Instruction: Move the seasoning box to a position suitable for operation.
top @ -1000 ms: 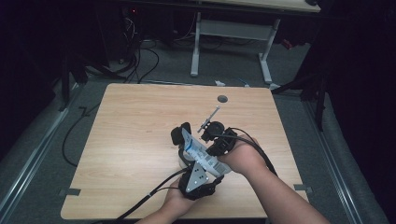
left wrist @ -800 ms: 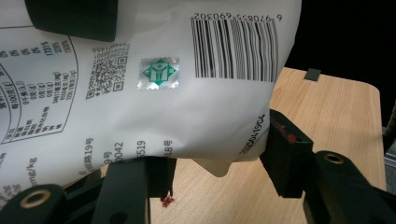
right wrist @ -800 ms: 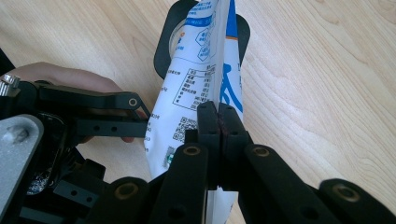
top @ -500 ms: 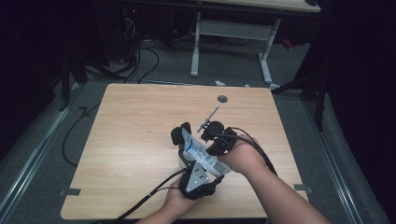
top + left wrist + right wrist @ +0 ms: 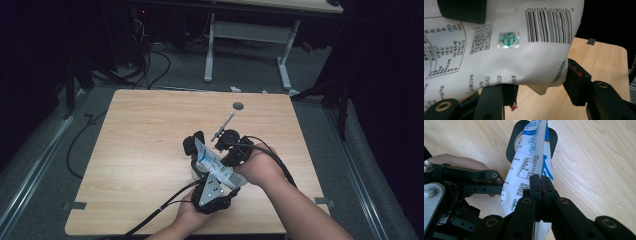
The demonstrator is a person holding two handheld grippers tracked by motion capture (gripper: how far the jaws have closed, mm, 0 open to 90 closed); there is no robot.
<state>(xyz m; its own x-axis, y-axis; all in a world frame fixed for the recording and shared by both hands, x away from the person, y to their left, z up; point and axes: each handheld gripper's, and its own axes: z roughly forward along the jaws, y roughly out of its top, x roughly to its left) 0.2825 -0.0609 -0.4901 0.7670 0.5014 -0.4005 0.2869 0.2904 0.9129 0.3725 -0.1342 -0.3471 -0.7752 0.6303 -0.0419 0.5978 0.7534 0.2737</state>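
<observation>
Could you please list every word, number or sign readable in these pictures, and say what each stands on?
White pouch, seen upside down:
Under the barcode: "6 970855 690302".
Along the edge: a date code, not surely readable.
Green emblem sticker: no words.
QR code, nutrition table, Chinese print: too small.

Surface (image 5: 150, 150): rectangular top in light wood grain, rounded corners, standing on a grey floor (image 5: 60, 165). A round grey grommet hole (image 5: 238, 106) sits near the far edge, right of centre. A small dark tape strip (image 5: 75, 205) marks the near left corner, another (image 5: 322, 201) the near right edge. A small red smear (image 5: 513, 107) shows on the wood.
</observation>
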